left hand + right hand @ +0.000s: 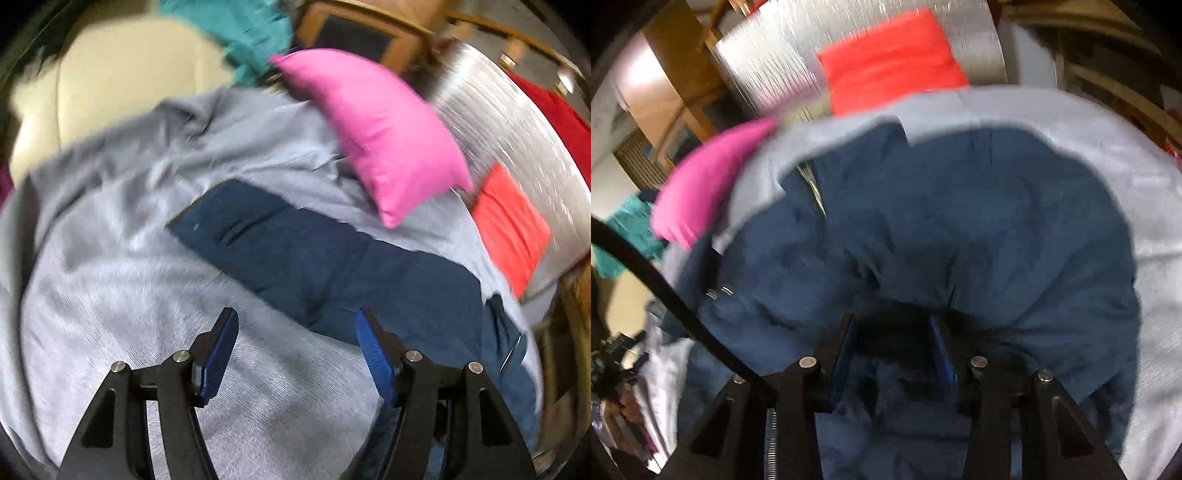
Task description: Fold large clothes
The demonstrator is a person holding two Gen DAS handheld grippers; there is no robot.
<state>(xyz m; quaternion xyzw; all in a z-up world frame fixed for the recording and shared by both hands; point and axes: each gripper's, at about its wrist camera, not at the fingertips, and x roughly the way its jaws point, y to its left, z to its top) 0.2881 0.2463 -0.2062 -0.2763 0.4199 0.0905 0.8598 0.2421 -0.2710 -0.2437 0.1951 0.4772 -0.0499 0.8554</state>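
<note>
A large navy blue garment (332, 258) lies stretched across a light grey sheet (110, 295). My left gripper (297, 325) is open and empty, hovering just above the sheet at the garment's near edge. In the right wrist view the same navy garment (960, 229) is bunched up and fills the middle. My right gripper (892, 325) is partly closed with a fold of the navy cloth between its fingers; the fingertips are buried in the fabric. A metal zipper (812, 188) shows near the garment's upper left.
A pink pillow (384, 133) lies on the sheet beyond the garment, also seen in the right wrist view (705, 188). A red-orange cushion (509, 225) (890, 62) rests against a silver surface (498, 122). Teal cloth (240, 33) and wooden furniture (354, 33) stand behind.
</note>
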